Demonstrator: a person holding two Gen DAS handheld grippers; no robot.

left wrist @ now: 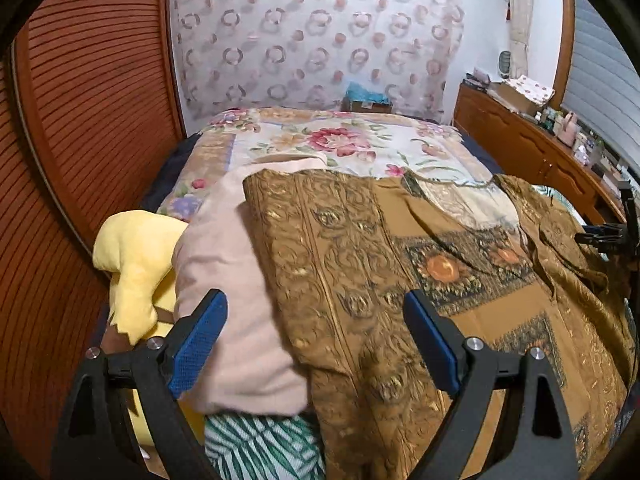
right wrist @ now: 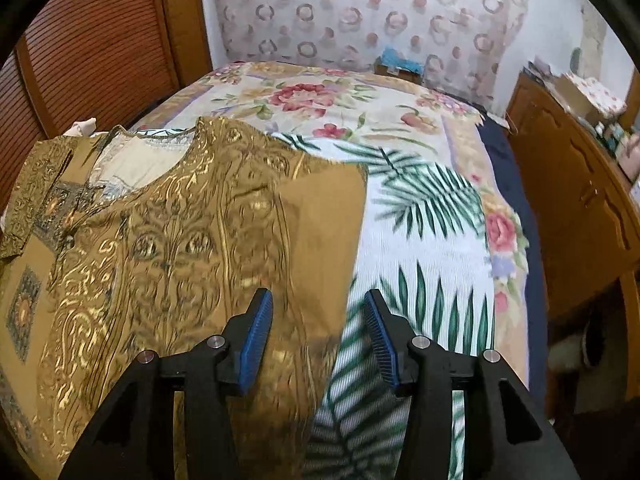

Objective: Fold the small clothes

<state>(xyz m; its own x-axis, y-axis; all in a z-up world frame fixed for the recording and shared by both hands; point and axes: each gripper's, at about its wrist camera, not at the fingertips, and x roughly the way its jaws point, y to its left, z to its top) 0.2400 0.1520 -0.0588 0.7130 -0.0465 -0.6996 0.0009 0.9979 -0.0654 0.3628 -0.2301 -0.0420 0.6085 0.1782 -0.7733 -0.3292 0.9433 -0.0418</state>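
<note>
A brown and gold patterned garment (left wrist: 400,280) lies spread on the bed, its left side folded over toward the middle; it also shows in the right wrist view (right wrist: 180,240) with its neckline at the far end. My left gripper (left wrist: 316,336) is open and empty, hovering over the garment's left edge and a pale pink cloth (left wrist: 232,300). My right gripper (right wrist: 318,340) is open and empty above the garment's right edge, where it meets a white palm-leaf cloth (right wrist: 432,240). The right gripper also shows at the far right of the left wrist view (left wrist: 616,236).
A yellow cloth (left wrist: 136,264) lies at the bed's left edge. The floral bedspread (right wrist: 320,96) covers the bed beyond. A wooden slatted door (left wrist: 80,120) stands on the left, a wooden cabinet (right wrist: 580,200) with clutter on the right, a patterned curtain (left wrist: 320,32) behind.
</note>
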